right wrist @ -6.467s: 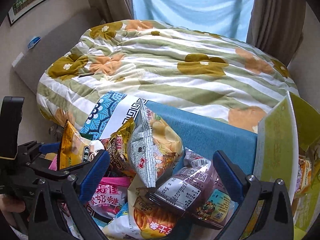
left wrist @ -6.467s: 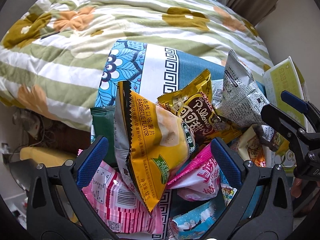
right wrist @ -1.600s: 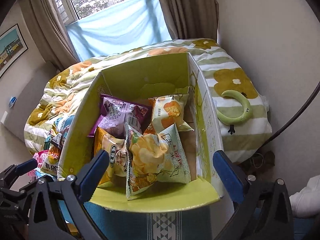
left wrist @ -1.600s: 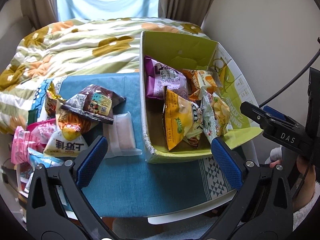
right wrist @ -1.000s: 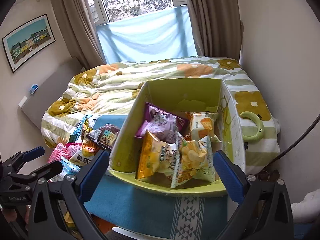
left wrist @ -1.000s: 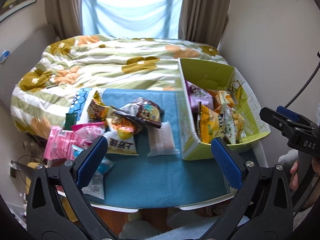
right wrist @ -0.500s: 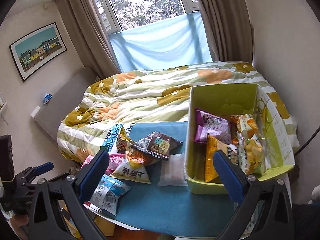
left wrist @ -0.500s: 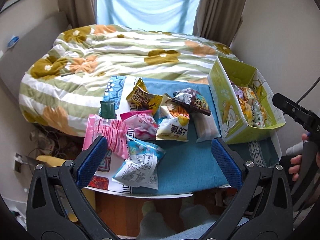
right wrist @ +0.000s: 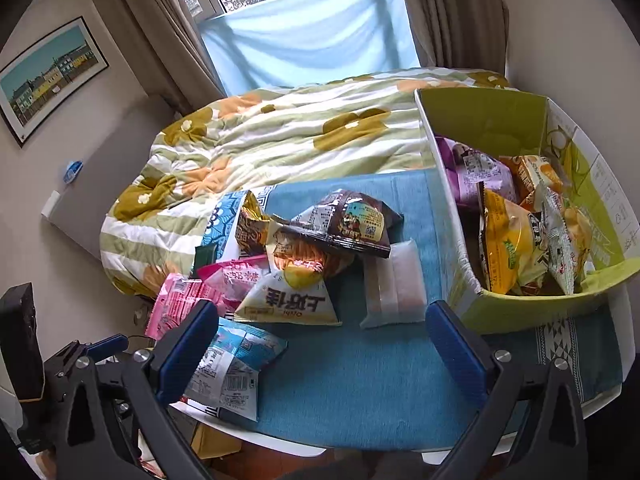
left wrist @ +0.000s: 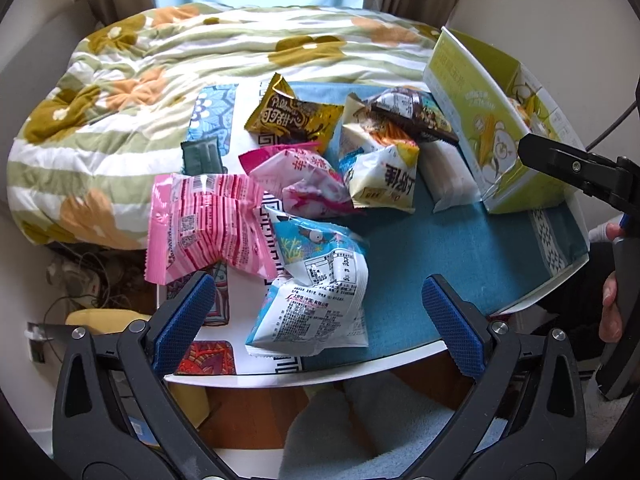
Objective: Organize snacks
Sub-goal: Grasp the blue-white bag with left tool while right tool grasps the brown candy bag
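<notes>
Both tools empty, fingers apart. Blue-white packet (left wrist: 316,280) lies near table (left wrist: 420,248) edge, dead ahead of your left tool (left wrist: 314,308), long axis running away. Right tool (right wrist: 320,344) nearer green box (right wrist: 520,312).

snack pile (left wrist: 320,184) left, box (right wrist: 520,308) right, bare cloth (right wrist: 360,380) between

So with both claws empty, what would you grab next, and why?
Probably lower the left gripper onto the blue and white packet: it lies nearest, directly between the open fingers, while the green box already holding snacks has room.
</notes>
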### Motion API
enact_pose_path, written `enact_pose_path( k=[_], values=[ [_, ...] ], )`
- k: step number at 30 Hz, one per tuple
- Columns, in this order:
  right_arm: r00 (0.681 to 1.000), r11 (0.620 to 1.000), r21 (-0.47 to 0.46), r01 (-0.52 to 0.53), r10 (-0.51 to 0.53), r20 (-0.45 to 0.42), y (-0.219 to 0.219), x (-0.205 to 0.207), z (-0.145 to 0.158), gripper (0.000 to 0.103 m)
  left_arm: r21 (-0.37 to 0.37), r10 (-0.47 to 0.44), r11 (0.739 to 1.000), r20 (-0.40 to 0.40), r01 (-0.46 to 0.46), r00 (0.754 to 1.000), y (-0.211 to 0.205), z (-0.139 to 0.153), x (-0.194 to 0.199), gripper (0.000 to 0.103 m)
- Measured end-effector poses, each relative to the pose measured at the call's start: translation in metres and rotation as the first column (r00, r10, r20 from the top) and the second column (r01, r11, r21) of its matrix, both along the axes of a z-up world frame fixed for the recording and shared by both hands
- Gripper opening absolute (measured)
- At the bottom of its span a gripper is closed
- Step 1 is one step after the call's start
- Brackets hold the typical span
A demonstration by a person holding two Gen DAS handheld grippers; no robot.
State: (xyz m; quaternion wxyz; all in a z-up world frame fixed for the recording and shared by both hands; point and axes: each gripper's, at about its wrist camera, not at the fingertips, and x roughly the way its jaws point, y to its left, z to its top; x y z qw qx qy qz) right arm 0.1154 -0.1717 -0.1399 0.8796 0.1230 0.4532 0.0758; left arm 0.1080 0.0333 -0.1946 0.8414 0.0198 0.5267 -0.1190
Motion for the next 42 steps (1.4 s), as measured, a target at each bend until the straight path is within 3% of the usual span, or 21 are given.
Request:
enact_pose_path(
  k=[7, 11, 13, 20, 30, 35, 39, 42],
  values=[
    [0.996, 0.999, 0.025, -0.033, 0.035, -0.083, 0.011, 0.029, -0.044, 0.103, 0.129, -0.031, 0.991, 0.025, 0.027, 0.999, -0.023, -0.042, 0.008, 0.102],
    [0.993, 0.998, 0.029, -0.048, 0.051, -0.108, 0.016, 0.048, -0.058, 0.103, 0.176, -0.046, 0.983, -0.004, 0.046, 0.999, -0.033, -0.062, 0.011, 0.094],
    [0.991, 0.998, 0.04, -0.054, 0.058, -0.119, 0.018, 0.056, -0.064, 0.103, 0.181, -0.037, 0.983, -0.028, 0.042, 0.999, -0.036, -0.071, 0.014, 0.091],
    [0.982, 0.993, 0.058, -0.105, 0.113, -0.152, 0.033, 0.077, -0.082, 0.103, 0.167, -0.012, 0.986, -0.076, 0.024, 0.997, -0.03, -0.085, 0.02, 0.067],
    [0.976, 0.986, 0.119, -0.12, 0.14, -0.17, 0.041, 0.1, -0.099, 0.102, 0.15, -0.012, 0.988, -0.085, 0.025, 0.996, -0.027, -0.085, 0.018, 0.061],
    [0.973, 0.981, 0.155, -0.116, 0.143, -0.179, 0.039, 0.112, -0.109, 0.088, 0.149, 0.007, 0.989, -0.086, 0.006, 0.996, -0.023, -0.084, 0.02, 0.061],
    [0.971, 0.977, 0.186, -0.108, 0.144, -0.189, 0.038, 0.116, -0.114, 0.087, 0.15, 0.017, 0.989, -0.09, -0.003, 0.996, -0.023, -0.085, 0.021, 0.061],
    [0.969, 0.974, 0.2, -0.105, 0.146, -0.199, 0.039, 0.118, -0.116, 0.075, 0.146, 0.02, 0.989, -0.092, -0.006, 0.996, -0.023, -0.085, 0.021, 0.061]
  ],
)
